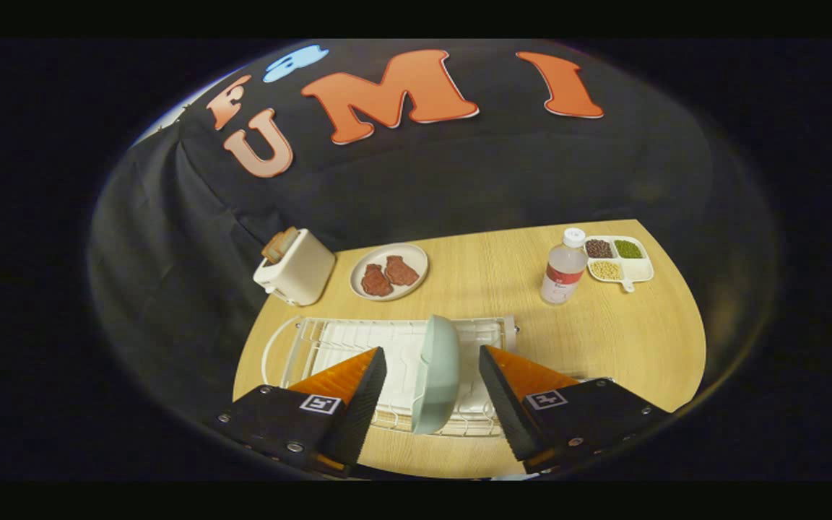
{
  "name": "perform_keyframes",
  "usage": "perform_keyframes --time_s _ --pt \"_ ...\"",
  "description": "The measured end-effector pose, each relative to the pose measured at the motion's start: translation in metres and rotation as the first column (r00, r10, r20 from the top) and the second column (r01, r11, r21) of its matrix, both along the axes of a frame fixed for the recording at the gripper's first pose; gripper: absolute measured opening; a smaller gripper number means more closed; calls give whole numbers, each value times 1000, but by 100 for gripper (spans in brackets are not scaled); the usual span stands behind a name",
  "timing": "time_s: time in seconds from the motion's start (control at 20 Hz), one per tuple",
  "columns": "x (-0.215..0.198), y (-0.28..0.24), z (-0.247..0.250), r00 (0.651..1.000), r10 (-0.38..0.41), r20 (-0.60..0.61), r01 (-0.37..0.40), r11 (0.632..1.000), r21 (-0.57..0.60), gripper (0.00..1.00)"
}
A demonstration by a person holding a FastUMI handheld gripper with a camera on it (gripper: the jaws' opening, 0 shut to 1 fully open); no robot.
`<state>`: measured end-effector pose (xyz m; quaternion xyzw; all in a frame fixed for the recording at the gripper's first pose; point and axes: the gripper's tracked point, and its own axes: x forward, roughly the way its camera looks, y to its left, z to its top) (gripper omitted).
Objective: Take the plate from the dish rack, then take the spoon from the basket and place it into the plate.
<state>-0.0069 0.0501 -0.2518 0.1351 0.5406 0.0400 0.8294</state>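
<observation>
My hand-held gripper point(432, 375) gapes wide around the pale green, glazed plate point(435, 372) upright in the white wire dish rack point(300, 347), untouched; probably rigid, slippery, breakable, so I'd pinch its rim.

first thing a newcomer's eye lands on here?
Probably the pale green plate, standing on edge in the white dish rack, right between the open fingers of the gripper, neither touching it. Beyond the rack on the wooden table, a white toaster sits beside a plate of meat slices, with a clear bottle and a divided tray of beans off to the other side.
</observation>
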Motion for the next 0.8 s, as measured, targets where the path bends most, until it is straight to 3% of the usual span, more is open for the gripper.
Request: perform_keyframes --time_s 0.35,0.6,0.8 --pt "-15 12 -39 981 31 -191 -42 998 -55 58" --pt "-18 16 -52 967 42 -252 -76 989 -128 39" --pt "-20 11 -53 957 27 -290 -95 970 -224 32"
